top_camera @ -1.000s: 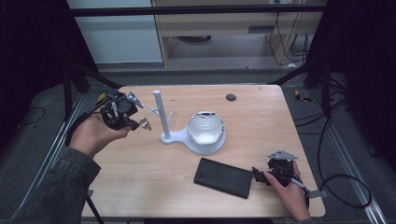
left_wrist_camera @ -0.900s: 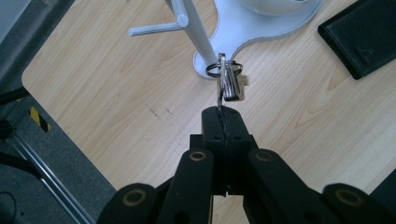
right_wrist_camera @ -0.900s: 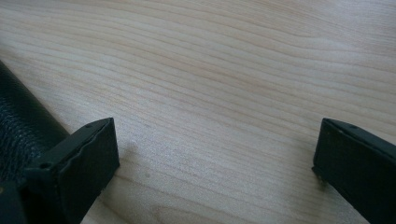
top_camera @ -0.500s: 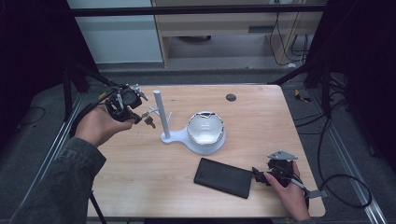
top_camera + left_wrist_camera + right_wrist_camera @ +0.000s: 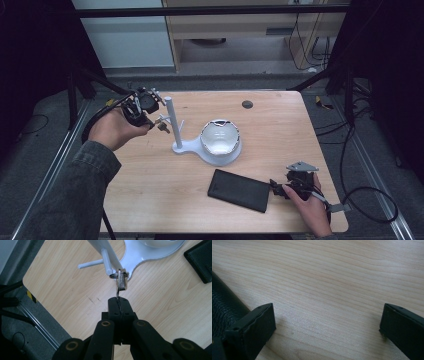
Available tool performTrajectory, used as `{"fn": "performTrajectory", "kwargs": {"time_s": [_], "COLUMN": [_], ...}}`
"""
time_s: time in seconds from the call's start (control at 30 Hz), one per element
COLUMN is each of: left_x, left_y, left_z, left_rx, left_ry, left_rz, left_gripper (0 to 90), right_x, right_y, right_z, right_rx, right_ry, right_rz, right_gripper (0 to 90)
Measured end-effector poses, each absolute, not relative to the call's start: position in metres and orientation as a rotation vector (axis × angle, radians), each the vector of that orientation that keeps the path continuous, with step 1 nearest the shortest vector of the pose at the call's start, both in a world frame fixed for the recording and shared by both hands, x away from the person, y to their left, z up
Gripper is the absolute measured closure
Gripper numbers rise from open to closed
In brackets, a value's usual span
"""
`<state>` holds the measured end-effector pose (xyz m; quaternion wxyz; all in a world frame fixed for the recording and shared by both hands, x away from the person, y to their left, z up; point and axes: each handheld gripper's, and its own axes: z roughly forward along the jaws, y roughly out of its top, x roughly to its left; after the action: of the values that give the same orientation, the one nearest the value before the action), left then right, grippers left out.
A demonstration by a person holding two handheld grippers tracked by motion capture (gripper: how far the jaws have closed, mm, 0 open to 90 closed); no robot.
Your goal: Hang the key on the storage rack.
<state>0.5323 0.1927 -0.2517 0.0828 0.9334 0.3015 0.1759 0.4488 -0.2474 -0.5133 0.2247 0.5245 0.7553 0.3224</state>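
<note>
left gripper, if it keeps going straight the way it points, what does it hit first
Likely the short peg on the white stand: the left gripper, shut on a key, already has the key ring at the peg's tip.

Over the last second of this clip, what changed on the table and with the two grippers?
The left gripper, shut on a key, moved up and toward the white stand; the key ring now sits at the tip of one of the stand's pegs. The right gripper stayed open on the table beside the black wallet, and the white bowl did not move.
</note>
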Motion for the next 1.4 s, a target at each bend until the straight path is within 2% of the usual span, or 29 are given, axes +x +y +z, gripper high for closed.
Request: {"fn": "performTrajectory", "kwargs": {"time_s": [1.23, 1.27, 1.37, 1.4], "left_x": [0.551, 0.55, 0.545, 0.541], "left_y": [0.19, 0.191, 0.196, 0.198], "left_z": [-0.263, -0.263, -0.259, -0.258], "left_rx": [2.758, 2.745, 2.669, 2.643], "left_ry": [0.957, 0.948, 0.944, 0.934], "left_rz": [0.553, 0.572, 0.628, 0.635], "left_gripper": [89.5, 88.4, 74.2, 73.7], "right_x": [0.449, 0.449, 0.449, 0.449], "right_y": [-0.247, -0.247, -0.247, -0.247], "right_z": [-0.513, -0.513, -0.513, -0.513], "right_rx": [1.443, 1.443, 1.443, 1.443], "right_ry": [2.084, 2.085, 2.085, 2.085], "right_rz": [0.886, 0.888, 0.888, 0.888], "right_gripper": [0.4, 0.4, 0.4, 0.4]}}
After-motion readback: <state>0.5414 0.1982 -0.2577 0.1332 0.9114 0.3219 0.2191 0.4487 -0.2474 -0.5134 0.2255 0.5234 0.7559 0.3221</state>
